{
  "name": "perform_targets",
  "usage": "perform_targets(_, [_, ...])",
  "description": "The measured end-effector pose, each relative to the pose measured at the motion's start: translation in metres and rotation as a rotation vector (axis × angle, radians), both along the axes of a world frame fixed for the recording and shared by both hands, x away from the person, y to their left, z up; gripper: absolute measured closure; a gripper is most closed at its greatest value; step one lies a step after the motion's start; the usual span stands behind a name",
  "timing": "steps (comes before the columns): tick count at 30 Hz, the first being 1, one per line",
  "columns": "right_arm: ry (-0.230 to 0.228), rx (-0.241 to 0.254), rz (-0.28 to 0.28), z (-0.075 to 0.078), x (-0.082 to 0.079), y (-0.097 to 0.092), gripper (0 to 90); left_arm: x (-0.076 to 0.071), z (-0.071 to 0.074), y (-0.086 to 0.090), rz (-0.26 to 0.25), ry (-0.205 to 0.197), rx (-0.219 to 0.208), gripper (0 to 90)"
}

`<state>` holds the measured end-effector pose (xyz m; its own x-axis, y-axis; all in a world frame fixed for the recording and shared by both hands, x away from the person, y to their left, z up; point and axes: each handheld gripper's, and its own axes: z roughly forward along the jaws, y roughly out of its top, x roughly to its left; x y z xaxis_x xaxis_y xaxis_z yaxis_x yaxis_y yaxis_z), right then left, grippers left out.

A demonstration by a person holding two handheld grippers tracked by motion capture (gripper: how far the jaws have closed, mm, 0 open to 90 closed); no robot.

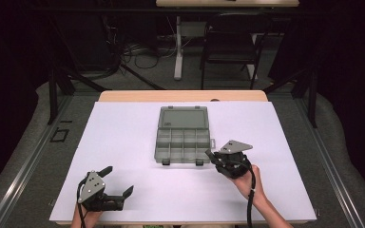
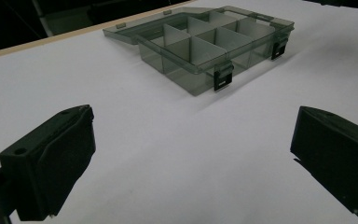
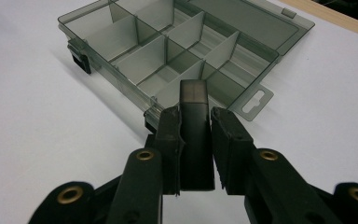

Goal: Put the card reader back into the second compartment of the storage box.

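Two grippers were on the white table (image 1: 123, 142) at this moment, and one of them had something in its grip. The right gripper (image 3: 196, 121) was clamped on a dark rectangular block (image 3: 195, 135), a flat black piece standing upright between its pads, its top edge poking up above the fingertips. Just beyond that block sat the grey compartment box (image 3: 168, 56), lid flung open and lying flat behind it, dividers splitting the tray into small cells. In the right gripper view the block stood directly in front of the box's near corner, by the hanging tab (image 3: 255, 100) on the side wall; whether block and box actually touched, I could not tell.

From the high view the right gripper (image 1: 218, 159) was parked just beside the box's (image 1: 183, 137) near right corner, close to one of the two dark latches (image 1: 199, 162) on the front wall, with the hand reaching in from the bottom edge.

Over on the other side, the left gripper (image 1: 119, 183) rested near the table's front edge, well apart from the box. Its jaws were spread wide with nothing between them, and in the left gripper view (image 2: 191, 154) there was bare white tabletop in the gap, the box (image 2: 205, 46) lying farther off up ahead.
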<state>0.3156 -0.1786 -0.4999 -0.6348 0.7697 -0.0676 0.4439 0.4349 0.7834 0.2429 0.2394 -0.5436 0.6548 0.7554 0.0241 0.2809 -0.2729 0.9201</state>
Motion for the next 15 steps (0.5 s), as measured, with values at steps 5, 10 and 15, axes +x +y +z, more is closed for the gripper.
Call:
perform_targets(5, [-0.004,0.005,0.005,0.003,0.004,0.003,73.2,0.000,0.000,0.000,0.000,0.000,0.002,0.0])
perform_targets(10, [-0.006,0.005,0.009,0.005,0.007,0.006,73.3,0.000,0.000,0.000,0.000,-0.002,0.002,0.0])
perform_targets(15, [-0.008,0.008,0.013,0.007,0.011,0.009,73.3,0.000,0.000,0.000,-0.001,-0.003,0.002,0.0])
